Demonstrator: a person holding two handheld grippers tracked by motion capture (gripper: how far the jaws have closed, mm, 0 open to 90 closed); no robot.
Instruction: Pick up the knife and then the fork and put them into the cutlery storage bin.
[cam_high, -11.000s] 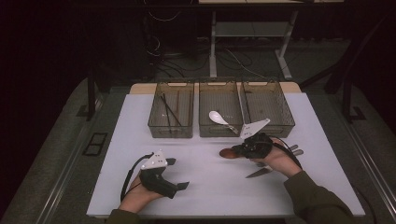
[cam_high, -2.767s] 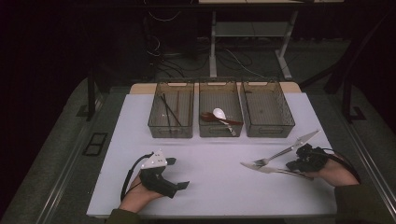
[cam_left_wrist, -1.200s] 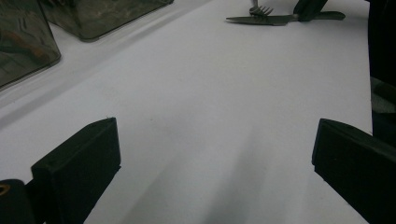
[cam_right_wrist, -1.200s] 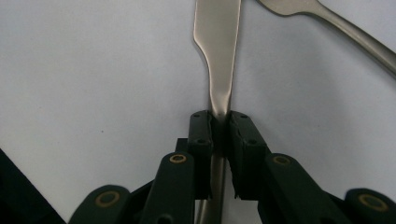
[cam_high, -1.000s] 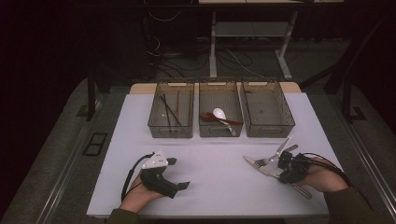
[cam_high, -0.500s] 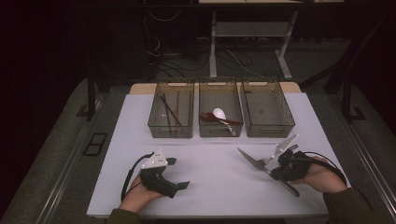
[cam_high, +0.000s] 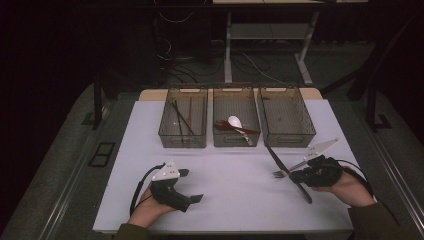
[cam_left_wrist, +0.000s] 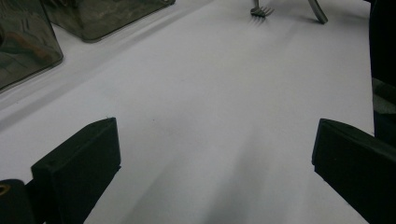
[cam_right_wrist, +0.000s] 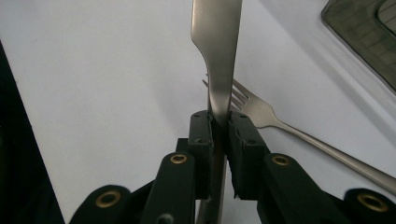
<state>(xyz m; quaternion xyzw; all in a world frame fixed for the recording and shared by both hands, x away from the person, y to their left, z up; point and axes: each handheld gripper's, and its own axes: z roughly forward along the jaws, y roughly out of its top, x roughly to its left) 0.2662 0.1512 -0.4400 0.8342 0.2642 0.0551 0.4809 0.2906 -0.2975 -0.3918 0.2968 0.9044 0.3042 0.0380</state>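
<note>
Since half a second ago the right gripper (cam_high: 300, 176) has carried the knife (cam_high: 280, 162) slightly rightwards, and the blade now points up toward the right bin (cam_high: 286, 118); the left gripper (cam_high: 190, 186) has stayed where it was.

Three bins stand in a row at the table's (cam_high: 235, 200) far edge. Taking the middle bin (cam_high: 236, 119) as landmark: the left bin (cam_high: 183, 120), just beside it, holds two dark chopsticks (cam_high: 181, 117). The middle bin itself holds two spoons, one white (cam_high: 235, 121), one brown (cam_high: 223, 124). The right bin, on its other side, looks bare, though its tinted walls make that hard to judge.

One knife and one fork (cam_high: 292, 167) are out, both nearer the person than the middle bin and to its right. In the right gripper view the jaws pinch the knife (cam_right_wrist: 217, 56) at its neck; the blade tip runs off the top edge, the handle is hidden below the pads. The fork (cam_right_wrist: 261, 114) lies on the table behind, its handle cut off at the right edge.

The left gripper rests nearer the person and left of the middle bin, jaws spread wide with nothing between them.
</note>
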